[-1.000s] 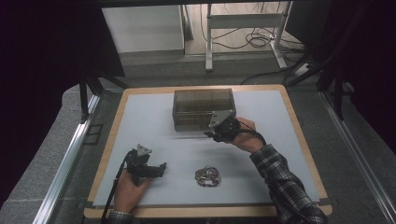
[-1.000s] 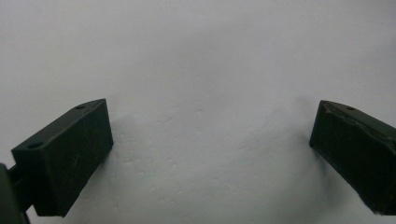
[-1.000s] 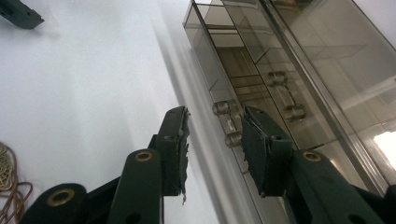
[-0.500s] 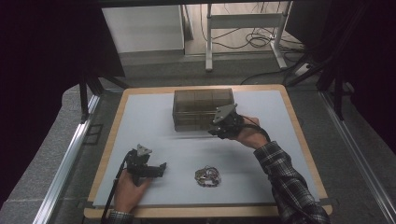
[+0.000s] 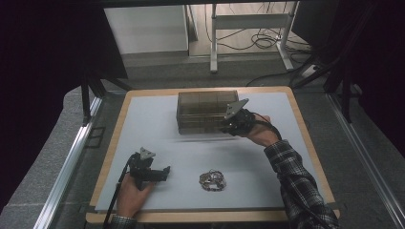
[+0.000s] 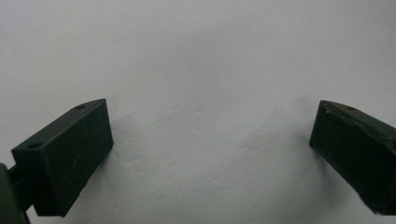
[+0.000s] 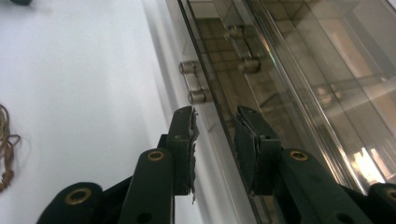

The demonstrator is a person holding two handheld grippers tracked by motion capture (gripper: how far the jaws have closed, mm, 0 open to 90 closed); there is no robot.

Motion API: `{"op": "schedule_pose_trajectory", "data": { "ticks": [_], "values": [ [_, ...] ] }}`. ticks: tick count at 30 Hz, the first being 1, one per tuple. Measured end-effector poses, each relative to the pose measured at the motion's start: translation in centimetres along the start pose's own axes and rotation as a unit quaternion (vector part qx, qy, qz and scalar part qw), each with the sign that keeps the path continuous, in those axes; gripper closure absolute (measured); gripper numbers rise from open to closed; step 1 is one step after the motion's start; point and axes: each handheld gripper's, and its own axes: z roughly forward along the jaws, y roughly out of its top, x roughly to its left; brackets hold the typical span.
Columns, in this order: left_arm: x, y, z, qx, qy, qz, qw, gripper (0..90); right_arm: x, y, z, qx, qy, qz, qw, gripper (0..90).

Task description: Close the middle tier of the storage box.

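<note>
A smoked see-through box [image 5: 203, 112] stands at the back middle of the white mat [image 5: 157, 124]. My right gripper [image 5: 226, 127] is at the box's front right corner. In the right gripper view its fingertips [image 7: 215, 119] straddle the thin edge of a hinged clear panel [image 7: 224, 93] of the box. The jaws have just been closing, and a small gap still shows on both sides of the panel. My left gripper [image 5: 155, 172] rests low at the front left, open wide over bare mat [image 6: 210, 154]. A tangle of brown cord [image 5: 212, 180] lies at the front middle.
Metal hinges [image 7: 194, 84] sit on the panel just ahead of the right jaws. The cord tangle [image 7: 5, 154] lies off to the left in that view. A wooden rim [image 5: 305, 138] borders the mat, and table legs and cables [image 5: 248, 43] lie on the floor beyond.
The right hand has slid to the right along the box's front to its right corner, and its jaws have narrowed. The left hand has stayed put.
</note>
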Motion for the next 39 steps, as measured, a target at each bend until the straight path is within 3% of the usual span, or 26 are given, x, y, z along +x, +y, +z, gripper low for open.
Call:
{"op": "schedule_pose_trajectory", "data": {
  "ticks": [7, 23, 39],
  "values": [
    [0.0, 0.0, 0.0, 0.0, 0.0, 0.0, 1.0, 0.0, -0.9, -0.6, 0.1, 0.011, 0.007, 0.0, 0.9999, 67.0],
    [0.0, 0.0, 0.0, 0.0, 0.0, 0.0, 1.0, 0.0, -1.7, -1.2, 1.6, 0.045, 0.017, -0.038, 0.9981, 69.6],
    [0.0, 0.0, 0.0, 0.0, 0.0, 0.0, 1.0, 0.0, -2.3, -1.8, 2.2, 0.049, 0.038, -0.047, 0.9969, 78.0]
  ]
}}
